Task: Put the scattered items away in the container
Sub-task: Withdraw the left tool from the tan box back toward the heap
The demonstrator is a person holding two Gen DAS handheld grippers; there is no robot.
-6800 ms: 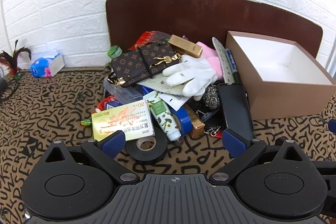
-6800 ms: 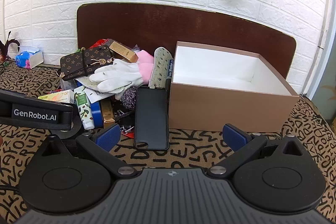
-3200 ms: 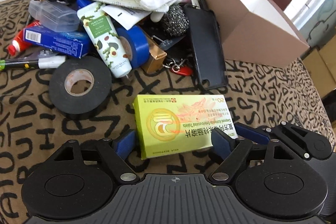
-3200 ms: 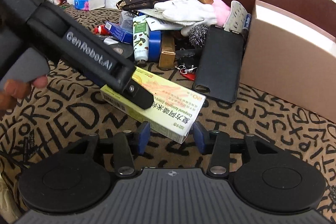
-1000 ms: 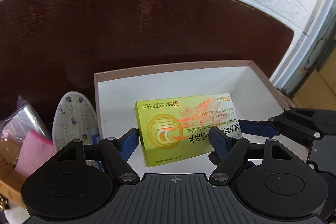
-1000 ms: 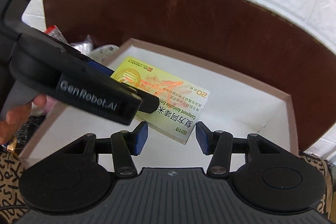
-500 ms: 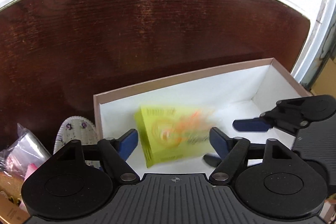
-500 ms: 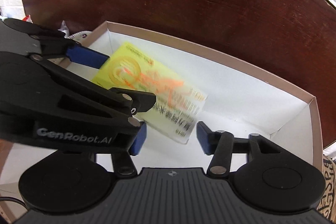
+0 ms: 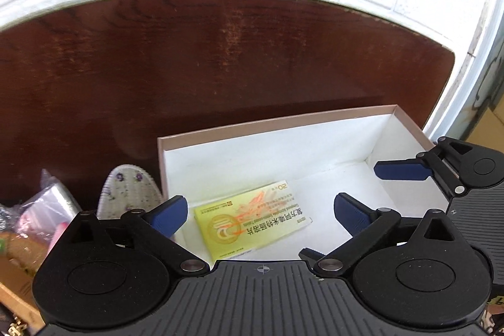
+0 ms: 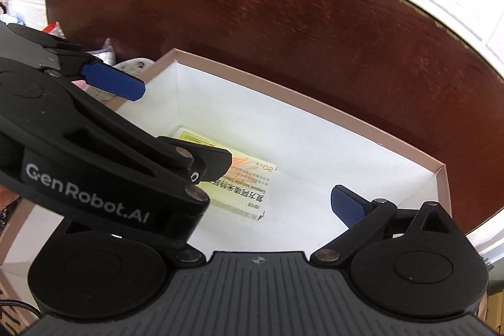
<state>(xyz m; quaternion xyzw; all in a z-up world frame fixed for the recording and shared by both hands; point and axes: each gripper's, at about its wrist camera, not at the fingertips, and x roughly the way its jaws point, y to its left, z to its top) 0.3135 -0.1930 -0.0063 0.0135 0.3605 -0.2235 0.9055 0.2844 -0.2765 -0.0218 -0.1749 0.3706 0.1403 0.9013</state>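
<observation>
The yellow medicine box (image 9: 252, 225) lies flat on the white floor of the brown cardboard container (image 9: 277, 122), free of both grippers. My left gripper (image 9: 260, 211) hangs above it with its jaws opening wide; its blue pads (image 9: 170, 214) touch nothing. In the right wrist view the yellow medicine box (image 10: 252, 178) is partly hidden by the left gripper's body (image 10: 94, 178). My right gripper (image 10: 258, 207) is over the container (image 10: 315, 103) too, its jaws opening, with only its right pad (image 10: 346, 203) showing. Nothing is held.
A dark brown wooden board (image 9: 220, 52) stands behind the container against a white brick wall. Left of the container lie a floral insole (image 9: 126, 191), a clear plastic bag (image 9: 53, 203) and other loose items. The two grippers are close together over the container.
The yellow box has dropped out of both grippers onto the container floor. Both pairs of jaws have spread wider, and the right gripper has drawn away to the right.
</observation>
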